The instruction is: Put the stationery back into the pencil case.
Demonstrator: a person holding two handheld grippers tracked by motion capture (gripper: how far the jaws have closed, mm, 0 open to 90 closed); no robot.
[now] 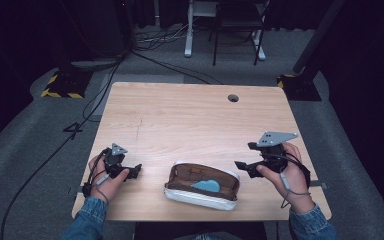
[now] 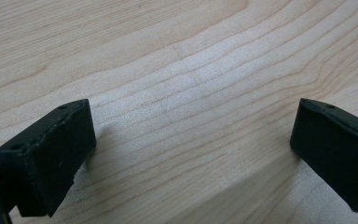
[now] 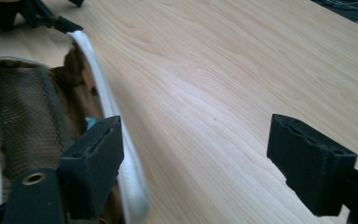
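Presumably soft, light and floppy: open pouch (image 1: 202, 186) at near table (image 1: 190, 120) edge between grippers, best pinched at stiff white rim (image 3: 121, 140); left gripper (image 2: 191, 154) and right gripper (image 3: 196, 168) both spread, empty.

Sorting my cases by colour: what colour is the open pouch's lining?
Brown, with a white rim; the pouch shows it best in the high view.

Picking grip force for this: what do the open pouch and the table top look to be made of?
The pouch looks like soft fabric: a white padded rim, a brown lining with a mesh pocket seen in the right gripper view, and something light blue inside. The table looks like pale wood or a wood-look laminate, matte, with printed or real grain lines; which one is unclear.
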